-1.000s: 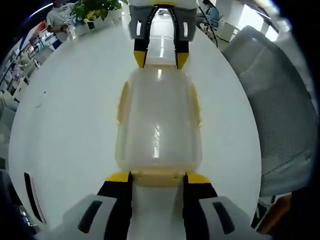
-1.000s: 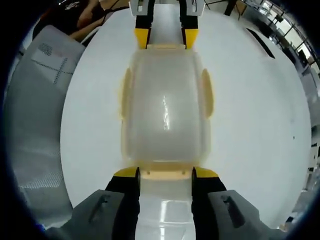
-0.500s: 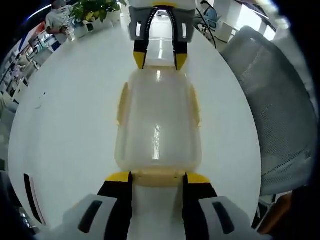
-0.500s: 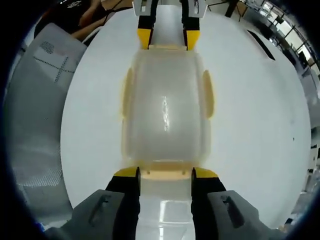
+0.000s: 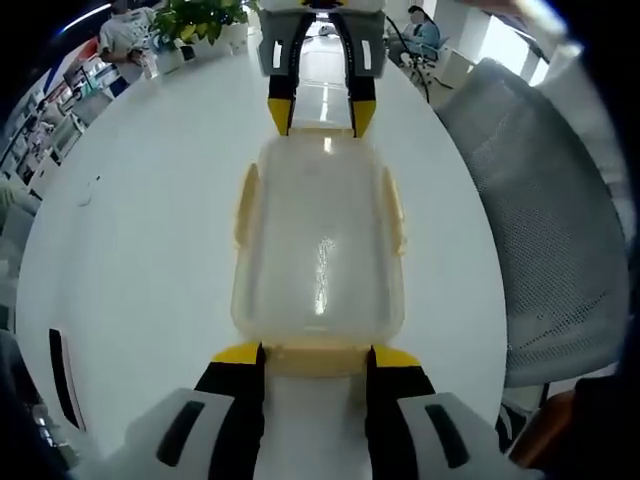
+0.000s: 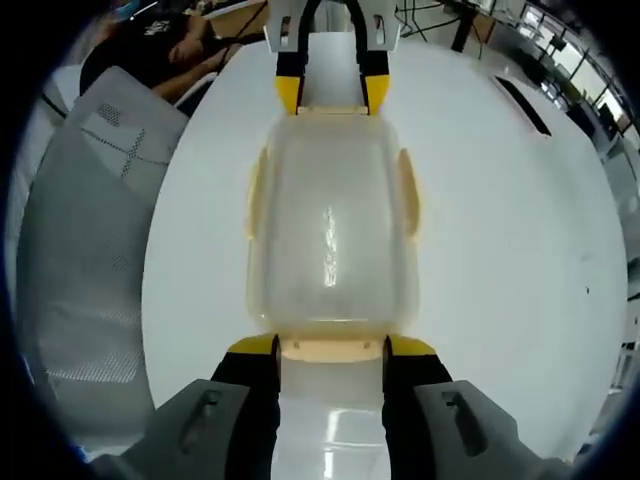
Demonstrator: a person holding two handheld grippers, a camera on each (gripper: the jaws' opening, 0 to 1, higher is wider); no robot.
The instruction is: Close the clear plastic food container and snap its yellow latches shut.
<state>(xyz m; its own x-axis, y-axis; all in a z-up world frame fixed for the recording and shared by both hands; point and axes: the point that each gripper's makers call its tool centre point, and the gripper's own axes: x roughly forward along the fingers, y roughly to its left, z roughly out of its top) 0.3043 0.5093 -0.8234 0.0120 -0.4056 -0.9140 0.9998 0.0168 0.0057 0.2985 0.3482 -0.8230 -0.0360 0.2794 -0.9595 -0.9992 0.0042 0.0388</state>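
Sitting lid-down and closed on the white surface (image 5: 130,230), the clear container (image 5: 318,250) lies lengthwise between my two tongs. Its pale yellow latches run along both long sides (image 6: 256,195), and one end latch (image 5: 318,357) lies right between the tips of my left tongs (image 5: 316,356). The opposite end latch (image 6: 333,349) sits the same way at my right tongs (image 6: 333,347).

My worry is that pressing unevenly from the two ends could skid the container sideways on the smooth surface, or tip one end up, so a latch rides over its catch instead of snapping. I also cannot tell whether the side latches are already seated; if not, the lid could lift.

Both tongs are spread fairly wide, about as wide as an end latch, with the yellow tips flanking the latch at each end of the container and seemingly touching its corners, gripping nothing. A grey mesh chair (image 5: 540,220) stands beyond the surface beside the container.
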